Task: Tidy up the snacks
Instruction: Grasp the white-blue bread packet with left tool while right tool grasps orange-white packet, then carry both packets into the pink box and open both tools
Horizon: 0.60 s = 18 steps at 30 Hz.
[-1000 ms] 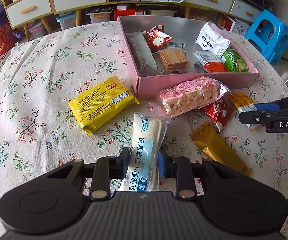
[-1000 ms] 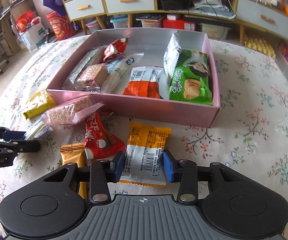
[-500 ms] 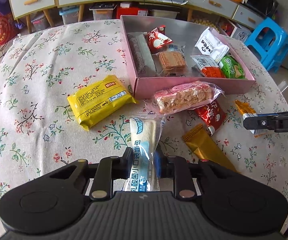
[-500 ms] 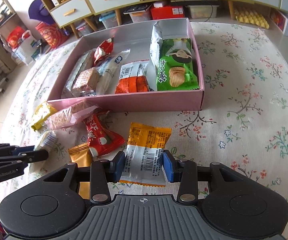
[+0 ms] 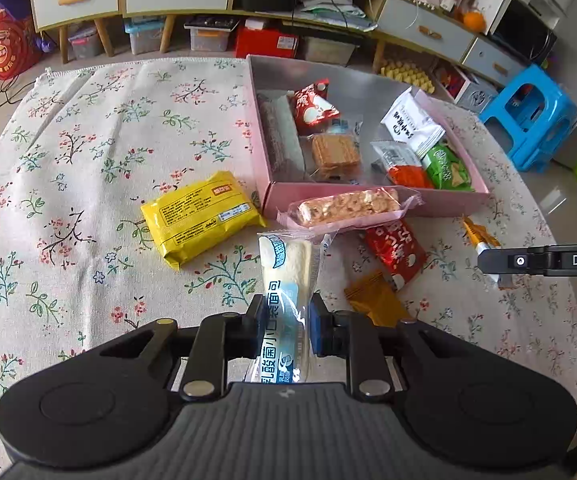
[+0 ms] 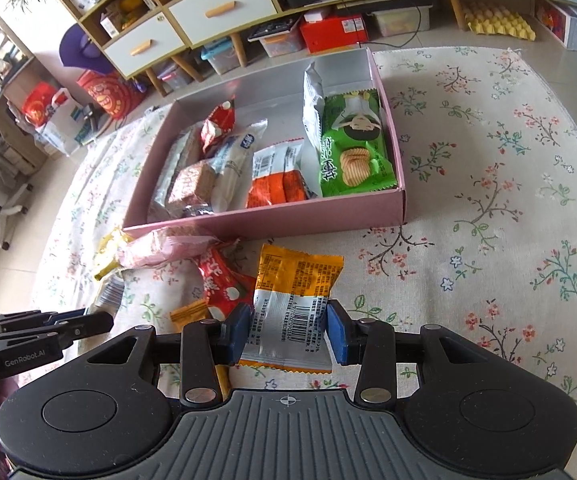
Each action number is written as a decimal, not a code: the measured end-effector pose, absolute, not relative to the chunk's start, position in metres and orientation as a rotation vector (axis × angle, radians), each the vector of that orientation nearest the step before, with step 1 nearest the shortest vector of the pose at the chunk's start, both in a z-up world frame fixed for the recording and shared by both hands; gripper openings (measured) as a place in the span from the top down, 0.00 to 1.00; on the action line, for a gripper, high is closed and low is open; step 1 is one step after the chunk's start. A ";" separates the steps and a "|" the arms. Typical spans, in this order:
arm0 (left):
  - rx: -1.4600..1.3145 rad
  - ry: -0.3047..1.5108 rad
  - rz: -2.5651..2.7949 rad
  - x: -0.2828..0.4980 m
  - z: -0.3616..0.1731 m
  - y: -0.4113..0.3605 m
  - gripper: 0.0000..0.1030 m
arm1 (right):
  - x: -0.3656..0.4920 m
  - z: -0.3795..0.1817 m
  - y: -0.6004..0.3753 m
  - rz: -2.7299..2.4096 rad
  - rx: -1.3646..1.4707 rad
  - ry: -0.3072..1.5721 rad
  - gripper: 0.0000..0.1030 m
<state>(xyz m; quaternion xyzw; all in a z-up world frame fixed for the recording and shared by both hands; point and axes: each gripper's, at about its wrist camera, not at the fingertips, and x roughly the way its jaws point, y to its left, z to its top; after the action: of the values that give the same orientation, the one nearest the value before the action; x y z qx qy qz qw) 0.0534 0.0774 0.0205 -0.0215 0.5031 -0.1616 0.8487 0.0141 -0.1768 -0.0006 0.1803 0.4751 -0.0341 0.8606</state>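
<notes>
L gripper [image 5: 284, 326] jaws clamp white bread pack [image 5: 287, 280]; R gripper [image 6: 286, 336] jaws grip orange packet [image 6: 298, 280], prob. clear of surface.

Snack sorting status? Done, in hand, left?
Done: several packets already lie in the pink box. In hand: left tool is clamped on the white bread packet; right tool grips the orange-and-silver packet. Left on the cloth: yellow pack, pink crisp bar, red candy, gold sachet.
</notes>
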 end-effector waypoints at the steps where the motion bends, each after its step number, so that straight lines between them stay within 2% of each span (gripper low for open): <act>1: -0.049 1.055 -0.343 0.053 0.023 0.077 0.81 | 0.014 0.001 -0.176 -0.069 0.379 0.992 0.62; 18: -0.109 0.965 -0.402 0.054 0.047 0.054 0.81 | 0.020 0.027 -0.174 -0.064 0.427 0.921 0.62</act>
<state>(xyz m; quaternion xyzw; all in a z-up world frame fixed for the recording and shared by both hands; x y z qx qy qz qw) 0.0540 0.0541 0.0470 -0.0521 0.4605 -0.1919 0.8651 0.0196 -0.1736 0.0266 0.2043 0.4409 -0.0308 0.8734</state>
